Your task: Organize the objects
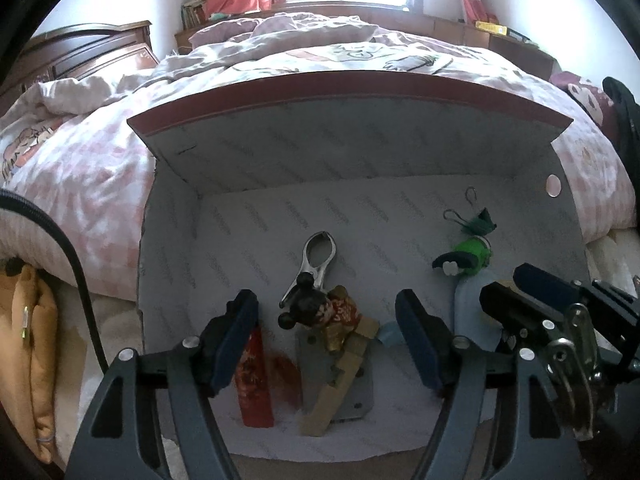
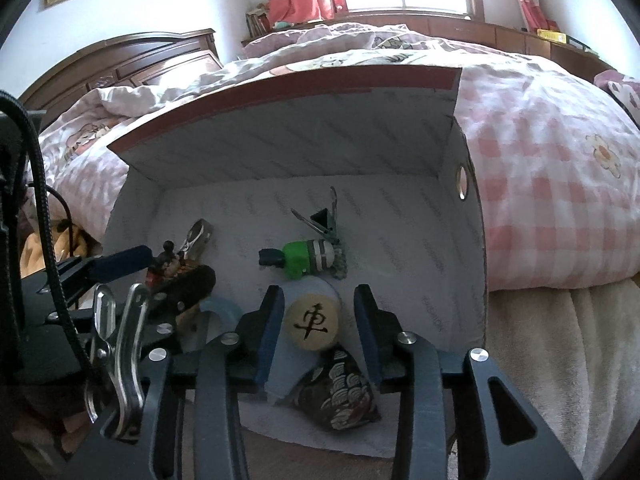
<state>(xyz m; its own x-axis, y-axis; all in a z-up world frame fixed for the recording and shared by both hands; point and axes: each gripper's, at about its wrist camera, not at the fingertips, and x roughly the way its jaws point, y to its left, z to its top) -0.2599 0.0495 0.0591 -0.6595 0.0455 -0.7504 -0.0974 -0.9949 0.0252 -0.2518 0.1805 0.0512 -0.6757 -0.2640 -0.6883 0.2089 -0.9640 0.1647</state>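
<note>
**Small Things Gathered in the Box, One Disc Between the Fingers**

While the left gripper [image 1: 326, 340] hung over the near edge of the cardboard box [image 1: 360, 148], its fingers stood wide apart and held nothing. Through the left wrist camera we saw, inside the box, a mouse-eared figurine [image 1: 316, 310] lying just beyond those fingers, resting on a pale wooden block [image 1: 340, 384] and a grey metal plate [image 1: 358, 396]. A shiny steel clamp [image 1: 314, 260] lay farther in, touching the figurine. A red patterned strip [image 1: 254, 380] sat toward the box's left wall, and a green plastic toy [image 1: 468, 258] and a dark green binder clip [image 1: 482, 220] toward its right wall.

Through the right wrist camera we saw the right gripper [image 2: 318, 328] at the same near edge, its fingers moderately open. A round wooden disc [image 2: 311, 326], smooth and inked with a black character, sat between them on a pale blue curved piece [image 2: 304, 300]; the left pad seemed close to it, the right pad apart. A dark pouch with wave patterning [image 2: 340, 392] lay nearer the box's front edge.

We judged the sorting well along, with the disc either just set down or about to be taken. Taking it would call for closing squarely on its rim.
</note>
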